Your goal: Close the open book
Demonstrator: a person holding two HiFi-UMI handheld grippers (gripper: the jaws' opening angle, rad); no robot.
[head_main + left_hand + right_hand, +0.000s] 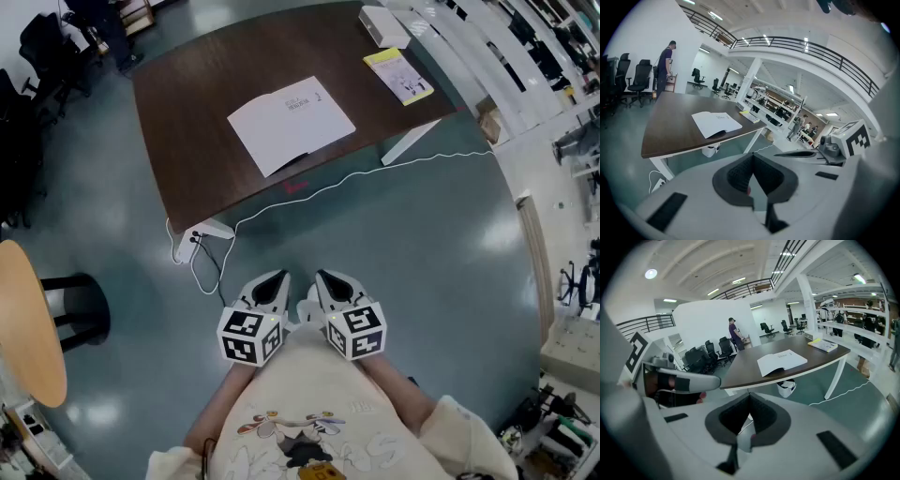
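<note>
An open white book (pixel 291 123) lies flat near the front edge of a dark brown table (pixel 187 141). It also shows in the left gripper view as the book (pixel 716 123) and in the right gripper view as the book (pixel 781 362). My left gripper (pixel 273 284) and right gripper (pixel 329 282) are held side by side close to the person's body, well short of the table. Both are shut with nothing between the jaws, as seen at the left gripper (pixel 751 177) and the right gripper (pixel 748 416).
A yellow booklet (pixel 398 75) and a white box (pixel 383 26) lie at the table's far right corner. A white cable (pixel 309 197) runs across the teal floor to a power strip (pixel 197 237). A round wooden table (pixel 28 323) stands at left. A person (pixel 665 70) stands beyond the table.
</note>
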